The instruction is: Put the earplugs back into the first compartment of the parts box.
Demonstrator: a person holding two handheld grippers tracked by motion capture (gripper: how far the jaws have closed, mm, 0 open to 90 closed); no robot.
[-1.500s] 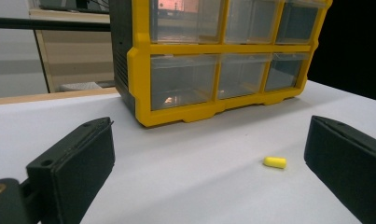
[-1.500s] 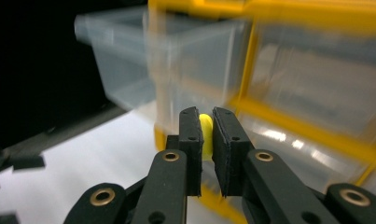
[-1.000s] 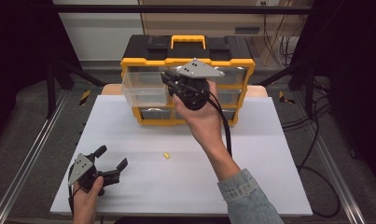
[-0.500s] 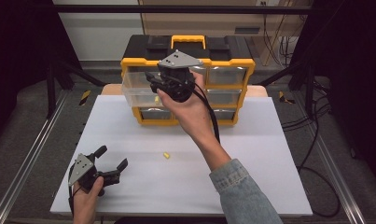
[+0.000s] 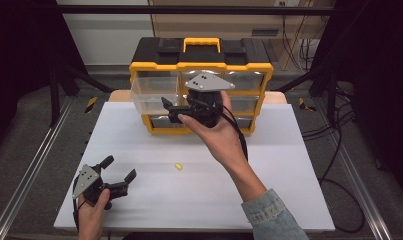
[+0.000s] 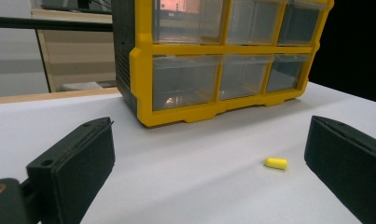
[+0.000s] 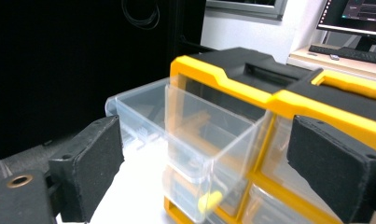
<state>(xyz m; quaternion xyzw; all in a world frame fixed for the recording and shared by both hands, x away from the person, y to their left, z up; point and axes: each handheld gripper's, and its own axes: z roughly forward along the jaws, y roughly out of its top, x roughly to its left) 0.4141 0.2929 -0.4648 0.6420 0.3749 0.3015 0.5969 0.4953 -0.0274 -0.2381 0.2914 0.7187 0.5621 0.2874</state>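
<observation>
On the white table [image 5: 289,165], your right gripper [image 5: 171,111] has just been opening its jaws, nothing between them, right beside the pulled-out clear drawer [image 5: 154,95]. Your left gripper [image 5: 120,175] is spread wide, the little yellow piece [image 5: 178,166] near it. Next, I think, pick that up gently.

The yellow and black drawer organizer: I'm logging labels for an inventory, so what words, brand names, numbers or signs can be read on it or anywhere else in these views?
None can be read.
Drawer organizer: no legible brand or label on its black top, yellow frame or clear drawers.
Monitor in the right gripper view: lit lines of text, too small and blurred to read.
Small yellow piece on the white table: no marking visible.
</observation>
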